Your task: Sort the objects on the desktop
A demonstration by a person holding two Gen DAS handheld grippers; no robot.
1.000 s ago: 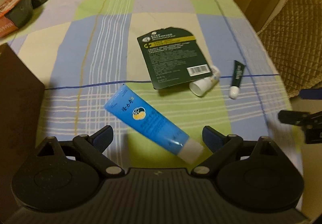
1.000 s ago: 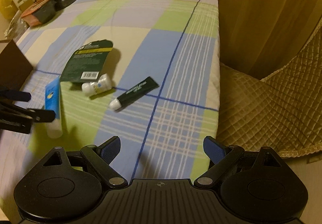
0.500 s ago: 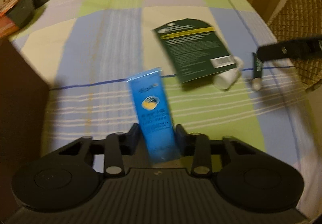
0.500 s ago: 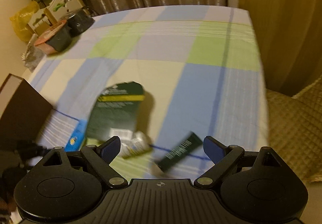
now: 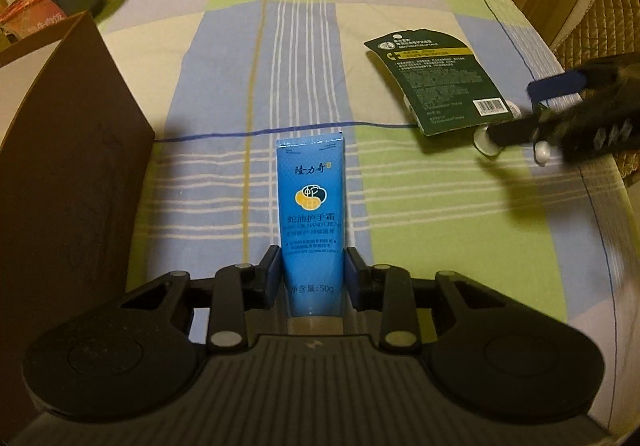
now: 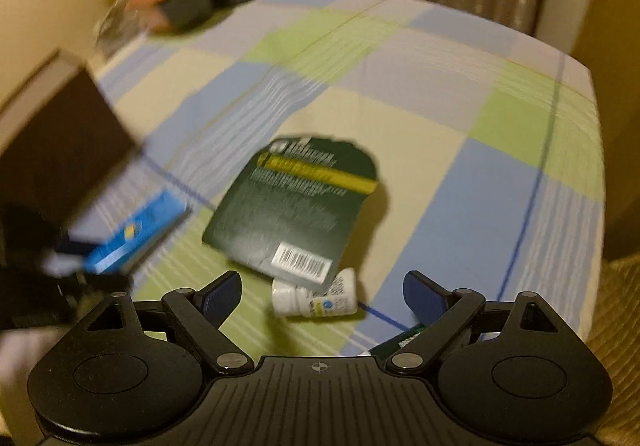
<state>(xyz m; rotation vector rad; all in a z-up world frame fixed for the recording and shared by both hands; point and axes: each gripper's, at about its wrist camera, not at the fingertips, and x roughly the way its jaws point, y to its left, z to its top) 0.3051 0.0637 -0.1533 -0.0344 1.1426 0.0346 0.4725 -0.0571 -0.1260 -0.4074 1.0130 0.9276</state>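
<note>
blue plastic hand-cream tube (image 5: pixel 312 213) centre near, lying on the checked cloth-covered table (image 5: pixel 440 246), its near end between the left gripper (image 5: pixel 312 272) jaws. brown cardboard box (image 5: pixel 68 149) to its left. dark green printed card (image 5: pixel 438 79) right of the tube, farther off; small white bottle (image 6: pixel 316 296) touching the card's near edge, partly under it. right gripper (image 6: pixel 322 290) over the bottle.

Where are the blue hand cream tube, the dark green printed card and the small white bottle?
blue hand cream tube (image 5: pixel 311 205): left wrist view, on its yellow logo.
dark green printed card (image 6: pixel 292 205): right wrist view, mid card.
small white bottle (image 6: pixel 320 296): right wrist view, on its label.
</note>
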